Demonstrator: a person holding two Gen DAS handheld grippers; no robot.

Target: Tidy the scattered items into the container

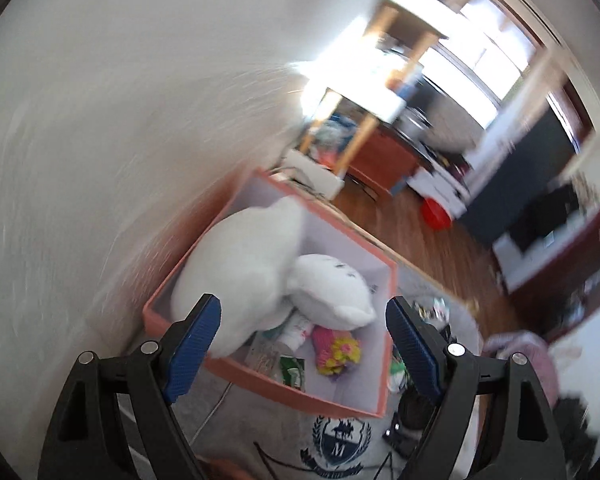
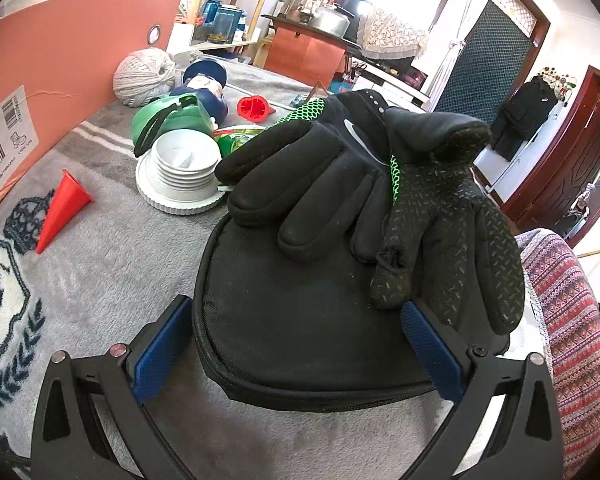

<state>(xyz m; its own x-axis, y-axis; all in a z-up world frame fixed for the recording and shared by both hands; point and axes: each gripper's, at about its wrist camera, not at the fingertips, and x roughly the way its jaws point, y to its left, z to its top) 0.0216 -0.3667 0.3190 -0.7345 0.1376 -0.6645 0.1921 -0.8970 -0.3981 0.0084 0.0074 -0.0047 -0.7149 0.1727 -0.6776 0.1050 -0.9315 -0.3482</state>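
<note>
In the blurred left wrist view my left gripper (image 1: 304,346) hangs open above the orange box (image 1: 284,390), with nothing between its blue pads. Inside the box lie a big white plush (image 1: 240,264), a smaller white plush (image 1: 328,288), a pink-and-yellow item (image 1: 336,350) and a green packet (image 1: 292,372). My right gripper (image 2: 296,350) stands wide astride a black zip case (image 2: 300,332) on the grey blanket (image 2: 120,260). Its right pad overlaps the case top. A pair of black gloves (image 2: 380,184) lies on the case.
Scattered on the blanket are a red cone (image 2: 62,210), a white ridged lid (image 2: 182,168), a green pouch (image 2: 168,120), a blue-and-white figure (image 2: 206,88), a yarn ball (image 2: 144,74) and a small red funnel (image 2: 254,109). The box's orange wall (image 2: 60,60) rises on the left. At the right lies a patterned cushion (image 2: 568,300).
</note>
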